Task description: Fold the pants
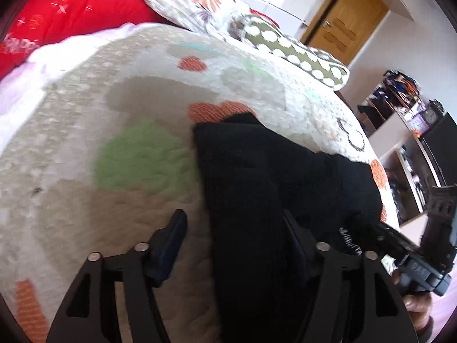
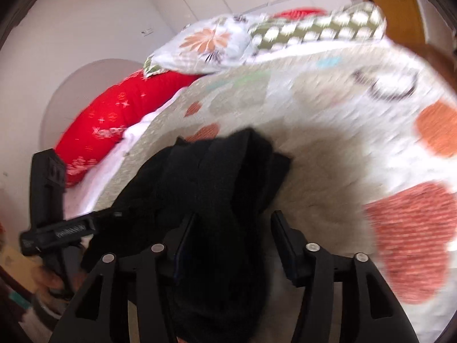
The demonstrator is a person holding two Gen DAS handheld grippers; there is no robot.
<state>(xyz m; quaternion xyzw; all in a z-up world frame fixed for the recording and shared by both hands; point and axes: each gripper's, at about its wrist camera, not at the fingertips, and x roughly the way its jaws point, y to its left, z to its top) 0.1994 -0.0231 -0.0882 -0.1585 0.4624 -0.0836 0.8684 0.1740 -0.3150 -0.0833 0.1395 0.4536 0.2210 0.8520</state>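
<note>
Bedroom w/ a patterned quilt [image 1: 142, 91] on the bed, black pants [image 1: 257, 171] bunched near its edge btwn both tools: left hand-held gripper [image 1: 232, 237] and right hand-held gripper [image 2: 232, 231] stand apart, fabric btwn jaws unclamped; prob mid-fold, next needs a firm pinch on an edge.

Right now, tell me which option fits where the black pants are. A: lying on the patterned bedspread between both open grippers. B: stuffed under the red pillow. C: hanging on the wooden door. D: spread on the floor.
A: the black pants lie bunched on the patterned bedspread, with cloth between the spread fingers of the left gripper and the right gripper.
</note>
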